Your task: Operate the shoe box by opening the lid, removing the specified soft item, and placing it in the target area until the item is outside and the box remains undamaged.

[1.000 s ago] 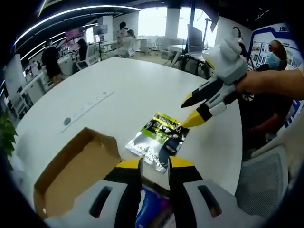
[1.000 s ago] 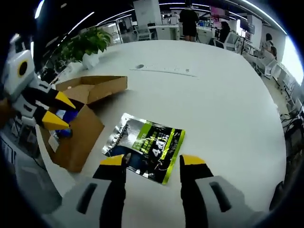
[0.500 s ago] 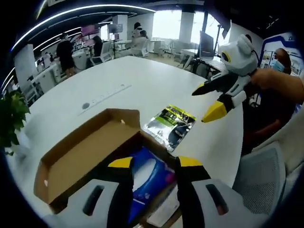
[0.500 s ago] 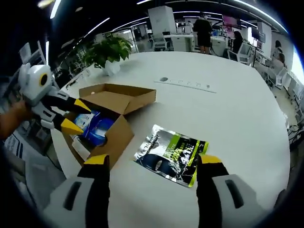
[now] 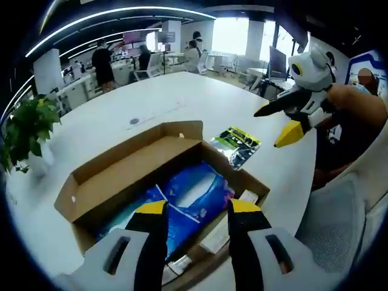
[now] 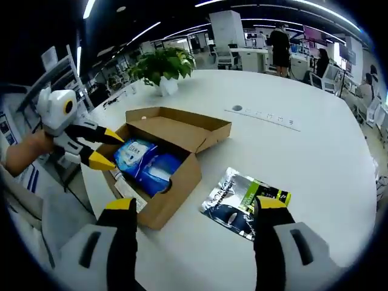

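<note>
Both grippers hover above the table, jaws spread, gripping nothing — left gripper (image 5: 197, 209) over the open shoe box (image 6: 182, 130), right gripper (image 6: 195, 206) beyond its far side. The silver-green pouch (image 6: 245, 201) lies flat just beside the box; a blue soft pack (image 5: 188, 197) sits inside it. Bare white table (image 6: 303, 151) surrounds the box.

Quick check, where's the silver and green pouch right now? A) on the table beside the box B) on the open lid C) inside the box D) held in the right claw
A: the pouch lies flat on the white table beside the open shoe box, with both claws open and apart from it.
</note>
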A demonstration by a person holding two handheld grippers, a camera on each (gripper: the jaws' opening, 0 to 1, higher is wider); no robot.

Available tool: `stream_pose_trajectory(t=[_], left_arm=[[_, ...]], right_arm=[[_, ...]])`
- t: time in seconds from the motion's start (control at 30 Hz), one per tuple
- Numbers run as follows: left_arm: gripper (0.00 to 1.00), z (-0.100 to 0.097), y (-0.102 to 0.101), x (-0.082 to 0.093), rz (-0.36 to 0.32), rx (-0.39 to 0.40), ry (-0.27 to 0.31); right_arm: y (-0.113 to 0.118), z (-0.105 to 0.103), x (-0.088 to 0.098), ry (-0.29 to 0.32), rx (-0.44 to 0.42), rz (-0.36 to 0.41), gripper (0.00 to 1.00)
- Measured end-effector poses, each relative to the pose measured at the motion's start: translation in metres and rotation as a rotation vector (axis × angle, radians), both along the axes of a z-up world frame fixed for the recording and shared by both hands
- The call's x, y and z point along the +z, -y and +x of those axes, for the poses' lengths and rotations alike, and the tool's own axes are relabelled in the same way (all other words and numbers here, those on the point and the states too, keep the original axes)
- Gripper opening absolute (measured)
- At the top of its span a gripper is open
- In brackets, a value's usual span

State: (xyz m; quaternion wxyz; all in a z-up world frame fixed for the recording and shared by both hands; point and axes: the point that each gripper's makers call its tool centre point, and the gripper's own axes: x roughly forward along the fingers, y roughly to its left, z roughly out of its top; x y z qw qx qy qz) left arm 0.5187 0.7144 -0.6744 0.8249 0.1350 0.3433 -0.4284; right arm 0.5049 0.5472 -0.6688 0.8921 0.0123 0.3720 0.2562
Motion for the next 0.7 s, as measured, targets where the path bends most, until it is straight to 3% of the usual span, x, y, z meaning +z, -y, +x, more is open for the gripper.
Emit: stream_pose_trajectory(t=[0.27,0.4,0.7], left_arm=[[0.39,-0.004,-0.031,-0.001,-0.002,0.069,0.001],[0.39,-0.003,-0.047,0.000,0.008,0.098,0.009],[0.39,-0.001,-0.099,-0.001,0.021,0.208,0.016]], right_arm=[[-0.032,-0.001,-0.001,-0.003,0.059,0.013,0.73],[-0.044,0.004,0.002,0.019,0.078,0.011,0.68],[-0.070,0.016,0.003,0.042,0.106,0.019,0.61]])
